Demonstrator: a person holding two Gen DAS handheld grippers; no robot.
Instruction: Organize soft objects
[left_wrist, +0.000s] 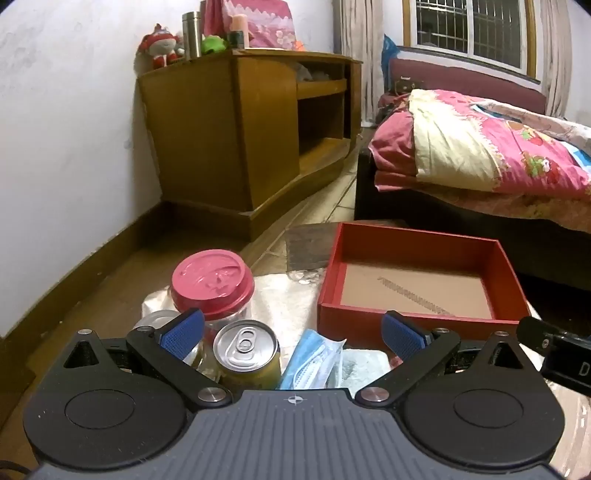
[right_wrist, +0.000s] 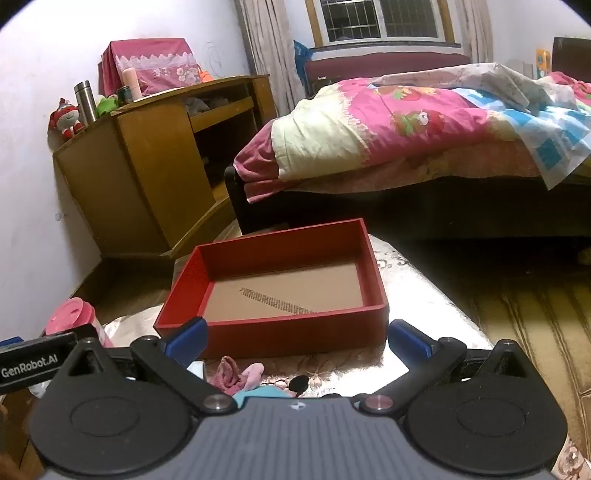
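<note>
1. I am guiding two hand-held tools over a low tabletop (right_wrist: 413, 325) covered in shiny patterned cloth, with a bed behind it and a wooden cabinet by the wall.
2. The left tool (left_wrist: 291, 334) has its blue pads spread wide and grasps nothing. Directly under it, in the gap between the pads, lie a blue face mask in clear wrap (left_wrist: 312, 360) and, touching it on the right, a pale folded towel (left_wrist: 360, 369).
3. Just left of the mask stands a yellow drink can (left_wrist: 246, 356), with a clear jar with a pink lid (left_wrist: 212, 286) behind it. Both are hard, so I judge they are not for sorting.
4. The right tool (right_wrist: 295, 338) is likewise released and empty. Below it, slightly left of centre, lies a crumpled pink sock (right_wrist: 238, 374); a light blue item shows at the tool's body edge, too hidden to name.
5. The open red box (right_wrist: 280, 332) sits just beyond both tools, empty, its long sides running across the view. It is ahead and to the right of the left tool, straight ahead of the right one.
6. My judgement: the right tool is nearer the sock, the left nearer the mask, and each carry goes forward over the near wall.
</note>
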